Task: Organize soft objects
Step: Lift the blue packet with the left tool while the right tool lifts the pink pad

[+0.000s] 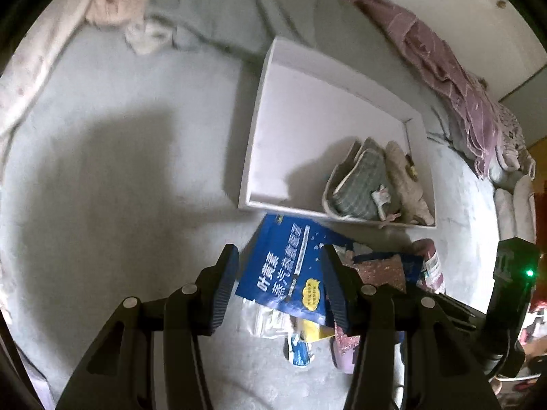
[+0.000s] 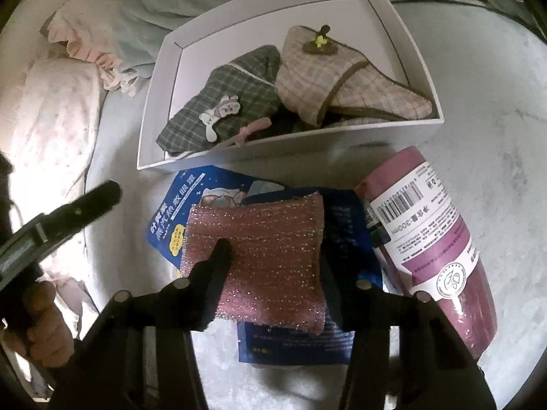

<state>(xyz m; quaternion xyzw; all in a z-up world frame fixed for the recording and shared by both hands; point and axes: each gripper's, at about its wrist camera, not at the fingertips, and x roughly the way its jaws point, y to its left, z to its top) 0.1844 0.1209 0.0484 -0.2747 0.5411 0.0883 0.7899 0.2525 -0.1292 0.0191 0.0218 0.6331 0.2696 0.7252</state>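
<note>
My right gripper [image 2: 277, 259] is shut on a pink glittery sponge [image 2: 273, 225], which sits on top of dark blue packets [image 2: 345, 232]. Its left finger overlaps the sponge's left part, while the right finger is lost in shadow at the sponge's right edge. My left gripper [image 1: 280, 273] hangs open over a blue packet with white lettering [image 1: 283, 263], not touching it. Beyond the packets a white box [image 1: 254, 130] holds a green plaid pouch [image 2: 232, 102] and a beige plaid pouch [image 2: 342, 82].
A pink bottle [image 2: 437, 239] with a white label lies right of the sponge. All of this rests on a pale grey bedspread [image 1: 119, 171]. Pink and floral bedding [image 2: 51, 130] is piled at the left, and a purple cloth [image 1: 444, 68] is draped behind the box. A hand [image 2: 44, 324] holds the left gripper.
</note>
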